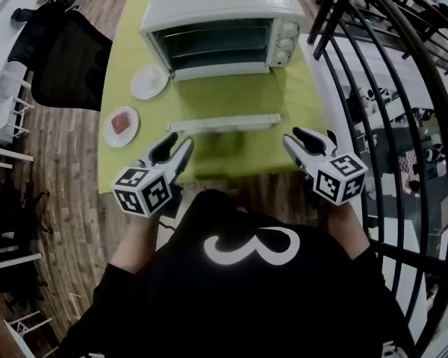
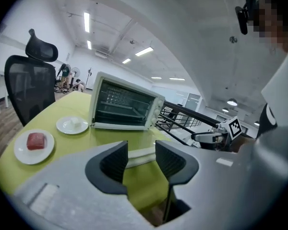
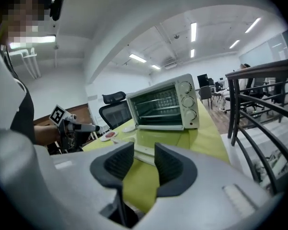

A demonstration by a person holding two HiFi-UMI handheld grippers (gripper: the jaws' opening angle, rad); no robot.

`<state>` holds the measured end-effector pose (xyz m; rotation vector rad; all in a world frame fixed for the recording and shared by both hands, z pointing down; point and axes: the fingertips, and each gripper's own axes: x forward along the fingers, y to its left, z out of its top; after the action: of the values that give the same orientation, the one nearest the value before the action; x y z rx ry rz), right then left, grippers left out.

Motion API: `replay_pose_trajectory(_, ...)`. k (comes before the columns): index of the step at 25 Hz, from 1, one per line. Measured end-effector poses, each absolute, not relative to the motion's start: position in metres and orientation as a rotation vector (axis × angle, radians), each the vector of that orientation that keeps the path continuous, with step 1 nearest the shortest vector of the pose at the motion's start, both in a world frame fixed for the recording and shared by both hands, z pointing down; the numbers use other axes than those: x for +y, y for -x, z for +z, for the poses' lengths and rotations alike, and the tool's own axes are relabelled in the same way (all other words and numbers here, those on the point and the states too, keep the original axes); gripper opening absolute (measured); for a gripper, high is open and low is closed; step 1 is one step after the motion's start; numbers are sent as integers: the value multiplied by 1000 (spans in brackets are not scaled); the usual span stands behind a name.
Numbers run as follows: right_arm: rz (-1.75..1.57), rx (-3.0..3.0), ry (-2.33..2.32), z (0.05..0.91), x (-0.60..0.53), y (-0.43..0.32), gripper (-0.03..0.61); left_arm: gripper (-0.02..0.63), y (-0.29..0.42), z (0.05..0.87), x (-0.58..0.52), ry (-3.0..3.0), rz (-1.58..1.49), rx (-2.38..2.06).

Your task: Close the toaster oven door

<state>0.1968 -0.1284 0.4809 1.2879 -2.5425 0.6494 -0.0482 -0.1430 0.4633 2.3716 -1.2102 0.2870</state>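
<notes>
The toaster oven (image 1: 220,24) stands at the far end of the green table (image 1: 302,99), and its door (image 1: 224,99) hangs fully open, lying flat out from the oven's front towards the person, with the pale handle (image 1: 224,123) along the edge farthest from the oven. Both grippers hover on the side of that handle away from the oven. The left gripper (image 1: 175,146) is near the handle's left end and the right gripper (image 1: 302,142) near its right end, neither touching it. The jaws of each stand apart with nothing between the pads. In the left gripper view the handle (image 2: 139,155) shows through the gap beyond the jaws of the left gripper (image 2: 141,159), and in the right gripper view it (image 3: 144,153) likewise lies beyond the parted jaws of the right gripper (image 3: 144,162). Left of the oven sit a white plate (image 1: 148,81) with a pale piece and, nearer the person, a plate with a red piece (image 1: 121,125)
</notes>
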Motion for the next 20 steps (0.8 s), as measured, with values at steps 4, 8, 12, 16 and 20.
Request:
replay_pose_trajectory(4,690,-2478,-1293,515,-138,-197,164,210,72,495,-147,-2319,383,-1291)
replay_pose_trajectory(8,698,-2427,-1288,539,-148,-194,180,227,89,525,-157,-2273,470,-1324)
replay_pose_trajectory(12,725,-2359,-1286,563,-163,-191,200,233,101,557,-171,-2202,521,-1333)
replay_pose_trajectory(16,769,-2303,-1310,581,-178,-189,210,233,108,579,-189,-2143,544,-1339)
replay_pose_trajectory(20,797,-2285,-1290,594,-189,-181,210,233,107,591,-201,-2122,554,-1314)
